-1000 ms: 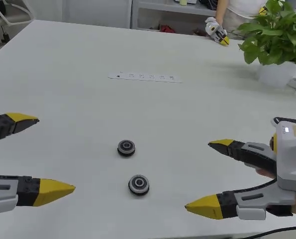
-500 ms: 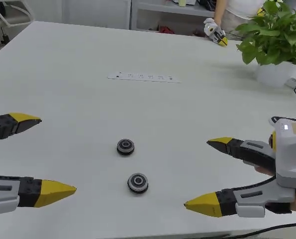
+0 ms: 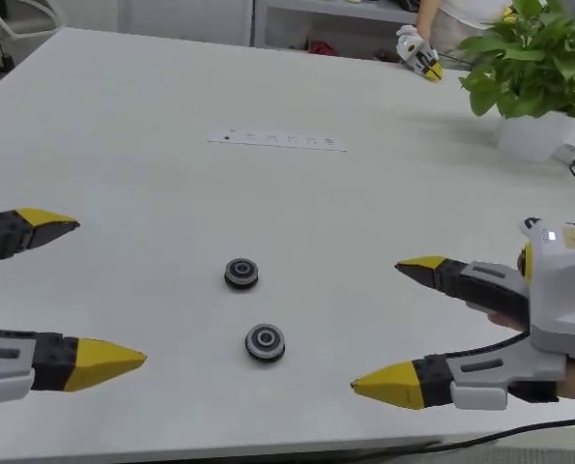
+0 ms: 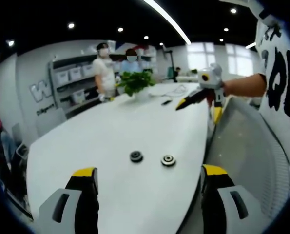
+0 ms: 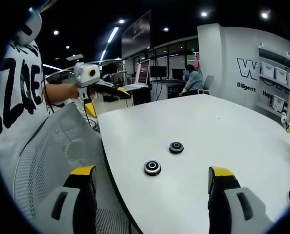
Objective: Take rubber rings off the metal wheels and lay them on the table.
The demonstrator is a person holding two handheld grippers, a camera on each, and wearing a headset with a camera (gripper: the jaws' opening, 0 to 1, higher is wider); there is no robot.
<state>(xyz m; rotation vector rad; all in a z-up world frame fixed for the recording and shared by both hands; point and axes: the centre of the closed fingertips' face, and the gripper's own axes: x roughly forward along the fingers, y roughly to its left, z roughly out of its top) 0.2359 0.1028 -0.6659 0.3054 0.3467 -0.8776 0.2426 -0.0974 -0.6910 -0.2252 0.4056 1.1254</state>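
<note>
- White bench, plant upper right.
- Two wheels at lower centre, rings seemingly on.
- Left gripper, right gripper: fingers wide open, empty.
- Approach step; next, steady one wheel, peel ring.

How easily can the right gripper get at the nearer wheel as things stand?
Probably yes. The right gripper has its jaws open, and bare table lies between it and the nearer wheel; the other wheel sits apart.
</note>
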